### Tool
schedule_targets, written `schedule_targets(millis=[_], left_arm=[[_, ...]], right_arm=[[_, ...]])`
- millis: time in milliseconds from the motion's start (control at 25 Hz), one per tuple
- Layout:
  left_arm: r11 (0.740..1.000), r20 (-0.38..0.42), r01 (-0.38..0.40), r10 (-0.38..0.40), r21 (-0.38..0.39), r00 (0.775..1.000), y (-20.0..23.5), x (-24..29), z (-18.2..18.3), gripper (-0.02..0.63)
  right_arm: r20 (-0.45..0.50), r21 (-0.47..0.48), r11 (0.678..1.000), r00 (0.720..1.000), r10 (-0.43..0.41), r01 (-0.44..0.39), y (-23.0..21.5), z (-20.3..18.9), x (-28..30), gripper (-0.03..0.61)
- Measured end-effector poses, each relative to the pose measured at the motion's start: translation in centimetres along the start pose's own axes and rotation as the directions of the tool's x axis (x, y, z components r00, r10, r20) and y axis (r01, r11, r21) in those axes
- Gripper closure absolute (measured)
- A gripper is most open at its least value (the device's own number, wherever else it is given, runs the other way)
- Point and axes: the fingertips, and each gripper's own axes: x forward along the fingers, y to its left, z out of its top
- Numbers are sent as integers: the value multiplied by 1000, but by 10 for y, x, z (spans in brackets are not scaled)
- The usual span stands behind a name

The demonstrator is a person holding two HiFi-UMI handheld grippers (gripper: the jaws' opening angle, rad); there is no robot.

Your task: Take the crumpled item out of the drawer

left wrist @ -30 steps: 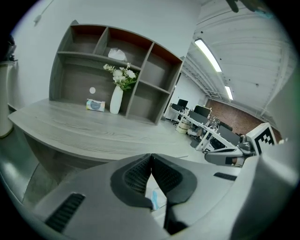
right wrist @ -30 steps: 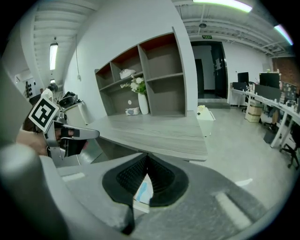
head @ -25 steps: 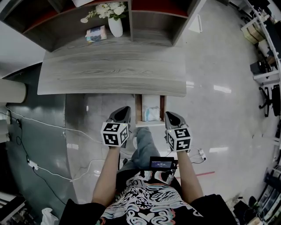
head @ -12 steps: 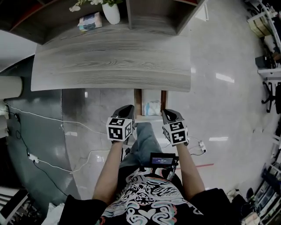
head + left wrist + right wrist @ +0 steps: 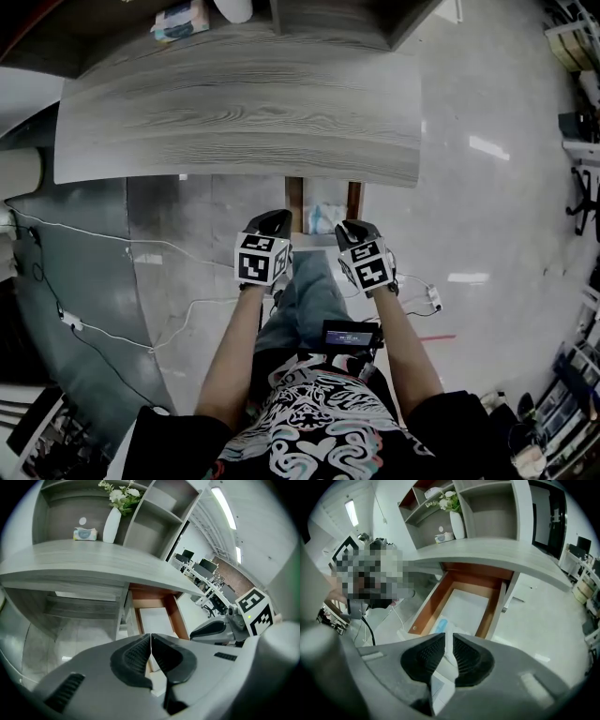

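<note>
An open wooden drawer (image 5: 297, 211) (image 5: 429, 604) sticks out from under a grey desk (image 5: 234, 103). The crumpled white-and-blue item (image 5: 326, 217) (image 5: 439, 624) lies near the drawer's front end. My right gripper (image 5: 352, 230) (image 5: 449, 641) hovers just above and in front of it; its jaws are opening, a narrow gap shows, and the pads (image 5: 465, 654) press on nothing. My left gripper (image 5: 274, 223) (image 5: 150, 648) is shut and empty, beside the drawer's left front corner. The left gripper view shows only the drawer's white liner (image 5: 154, 617).
Shelves behind the desk hold a white vase (image 5: 111, 524) with flowers and a tissue box (image 5: 178, 19). Cables (image 5: 141, 262) and a power strip (image 5: 431, 300) lie on the glossy floor. The person's leg (image 5: 309, 300) is below the drawer. Office furniture stands at the far right.
Both grippers have drawn closer together and nearer the drawer's front edge. The head view has shifted, so the desk sits lower in the picture.
</note>
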Motion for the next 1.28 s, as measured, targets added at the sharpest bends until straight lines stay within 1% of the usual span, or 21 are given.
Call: schedule_targets(millis=[200,440,560,720,800,960,1080,1120,1280], left_arm=[[1000,-34,6,-6,4,999,-5,9,-9,606],[1000,-70,-10,9,-15,998,0,15,-28,606],[1000,-80,-6,5,-13,997,1,17,-34,606],[1000,-96,-6,4,-18,995,1,20,-40,606],[1000,-99,-7,5,-23,995,1,23,-40,606],[1000,-101,-10,7,-28,995,2,24,-38,606],[999,-100,-11,8,-30,995,2,24,-36,606],[999,-98,-12,9,-30,995,2,24,-35,606],[1000,-95,-14,11,-29,995,1,27,-32,606]], right_arm=[[-22,6,1000,1000,19,-18,3,-5,14,513],[-61,-61,997,997,44,-48,17,-7,34,462],[-88,-79,997,996,20,-27,17,-11,44,445],[-124,-105,994,992,-36,23,12,-17,52,445],[-131,-108,994,990,-47,33,9,-18,55,445],[-144,-125,991,988,-56,38,6,-18,55,476],[-147,-134,990,987,-59,39,5,-16,54,546],[-143,-134,990,988,-61,42,5,-15,53,561],[-127,-134,990,990,-66,49,1,-14,51,568]])
